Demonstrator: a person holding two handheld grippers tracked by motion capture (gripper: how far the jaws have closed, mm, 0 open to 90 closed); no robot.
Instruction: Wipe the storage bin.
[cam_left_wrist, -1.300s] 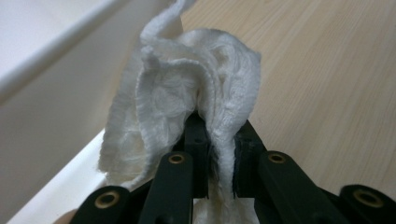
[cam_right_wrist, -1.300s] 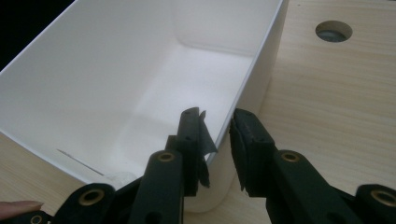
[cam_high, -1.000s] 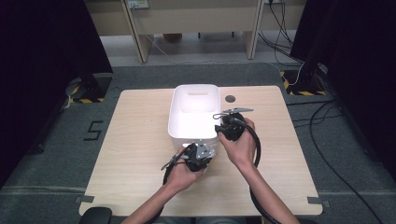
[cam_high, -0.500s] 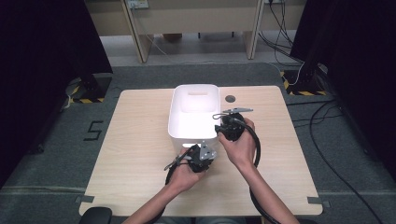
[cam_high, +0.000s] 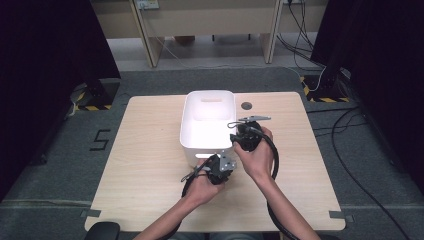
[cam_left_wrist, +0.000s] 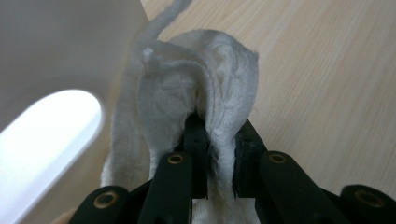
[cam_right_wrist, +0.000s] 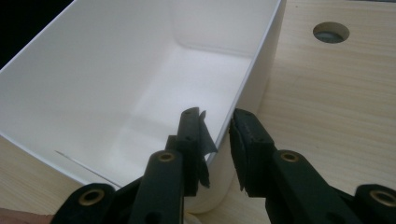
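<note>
Grey carpet surrounds a pale wooden table (cam_high: 150, 165), and black curtains hang at both sides of the room. On the table, the left gripper (cam_left_wrist: 215, 154) has its jaws clamped narrow on a fold of white terry cloth (cam_left_wrist: 205, 84), whose pile bulges up and over the black fingertips; a thin strand of the cloth runs up along the bin's wall. In the high view this left gripper (cam_high: 218, 167) sits low at the near end of the white plastic bin (cam_high: 192, 125), right beside its oval handle cut-out, which glows bright in the left gripper view at the cloth's left. The right gripper (cam_right_wrist: 215, 135) straddles the bin's right wall near the near corner, one jaw inside and one outside; its jaws stand partly apart, and whether the pads press on the wall I cannot tell. A small torn flap of dark pad material sticks off its inner jaw. In the high view the right gripper (cam_high: 246, 139) is held by the person's right hand at the bin's right rim, with its thick black cable looping back toward the person. Beyond the bin, a round cable hole (cam_right_wrist: 331, 31) is cut in the tabletop. On the carpet left of the table, a black mark like the digit "5" (cam_high: 99, 139) can be read; yellow-and-black hazard tape edges the stand bases.
</note>
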